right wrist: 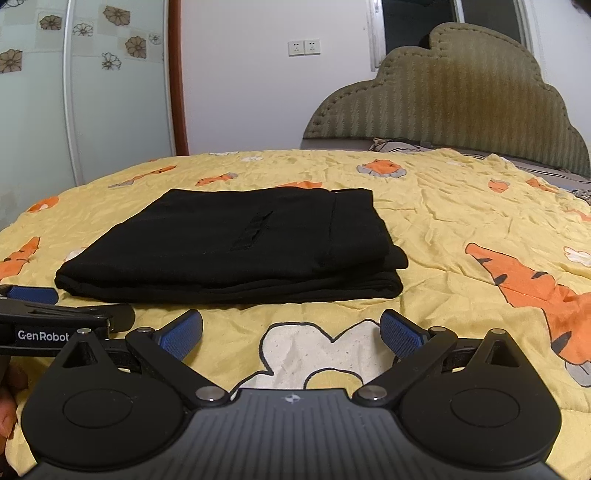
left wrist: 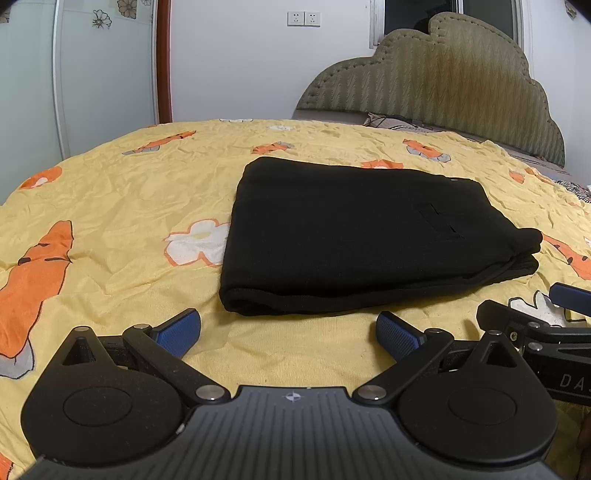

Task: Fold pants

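Observation:
Black pants (left wrist: 351,236) lie folded into a flat stacked rectangle on the yellow bedspread (left wrist: 122,221); the right wrist view has the pants (right wrist: 236,247) left of centre. My left gripper (left wrist: 288,332) is open just short of the bundle's near edge, nothing between its blue pads. My right gripper (right wrist: 291,332) is open too, empty, over a white flower print and a little back from the bundle. Each gripper shows at the edge of the other's view: the right gripper (left wrist: 569,295) at the far right, the left gripper (right wrist: 33,293) at the far left.
The bedspread (right wrist: 461,229) is yellow with orange tiger and white flower prints and covers the bed all around the pants. A padded olive headboard (left wrist: 443,81) stands at the back right. A wardrobe door (left wrist: 92,74) and a white wall with sockets (left wrist: 303,18) lie behind.

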A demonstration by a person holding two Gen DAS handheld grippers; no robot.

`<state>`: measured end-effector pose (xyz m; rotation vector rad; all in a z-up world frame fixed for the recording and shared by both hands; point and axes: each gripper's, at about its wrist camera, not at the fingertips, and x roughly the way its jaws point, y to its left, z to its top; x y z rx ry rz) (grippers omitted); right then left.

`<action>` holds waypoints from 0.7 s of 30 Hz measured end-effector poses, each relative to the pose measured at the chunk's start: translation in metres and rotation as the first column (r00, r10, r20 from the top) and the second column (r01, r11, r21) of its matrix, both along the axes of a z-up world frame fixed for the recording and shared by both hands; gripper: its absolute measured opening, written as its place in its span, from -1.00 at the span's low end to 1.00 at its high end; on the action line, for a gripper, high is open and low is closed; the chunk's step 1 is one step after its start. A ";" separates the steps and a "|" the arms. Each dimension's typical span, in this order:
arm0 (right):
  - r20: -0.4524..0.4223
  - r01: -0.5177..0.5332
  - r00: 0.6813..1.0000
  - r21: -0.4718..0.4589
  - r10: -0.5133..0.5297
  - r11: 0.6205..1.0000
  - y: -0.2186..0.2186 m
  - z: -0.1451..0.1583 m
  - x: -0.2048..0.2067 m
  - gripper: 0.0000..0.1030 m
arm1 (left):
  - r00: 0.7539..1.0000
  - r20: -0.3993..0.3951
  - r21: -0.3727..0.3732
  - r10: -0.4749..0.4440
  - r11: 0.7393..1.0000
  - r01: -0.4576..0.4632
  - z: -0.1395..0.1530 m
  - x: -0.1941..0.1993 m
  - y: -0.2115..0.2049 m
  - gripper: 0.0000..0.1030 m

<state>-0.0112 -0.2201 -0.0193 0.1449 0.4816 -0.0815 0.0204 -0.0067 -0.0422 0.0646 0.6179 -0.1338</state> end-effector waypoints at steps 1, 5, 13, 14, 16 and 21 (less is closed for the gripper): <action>0.000 0.006 1.000 0.000 -0.006 1.000 0.000 0.000 0.000 0.99 | 1.000 0.000 0.000 0.000 1.000 0.000 0.000 0.000 0.000 0.99; 0.000 0.006 1.000 0.006 -0.006 1.000 -0.001 0.000 -0.001 0.99 | 1.000 0.001 -0.001 -0.001 1.000 0.001 0.000 0.000 0.000 0.99; 0.043 0.034 0.998 0.033 -0.036 0.999 -0.005 0.000 -0.005 0.99 | 1.000 0.016 -0.026 0.014 1.000 -0.014 0.001 -0.002 0.002 0.98; 0.041 0.030 0.999 0.032 -0.031 0.999 -0.005 0.000 -0.005 0.99 | 1.000 0.015 -0.026 0.014 1.000 -0.013 0.001 -0.002 0.002 0.98; 0.033 0.016 0.999 0.025 -0.017 1.000 -0.004 0.000 -0.003 0.99 | 1.000 0.015 -0.022 0.014 1.000 -0.013 0.001 -0.003 0.001 0.98; 0.032 0.010 0.999 0.014 -0.011 1.000 -0.002 0.000 -0.003 0.99 | 1.000 0.015 -0.018 0.013 1.000 -0.013 0.001 -0.003 0.001 0.98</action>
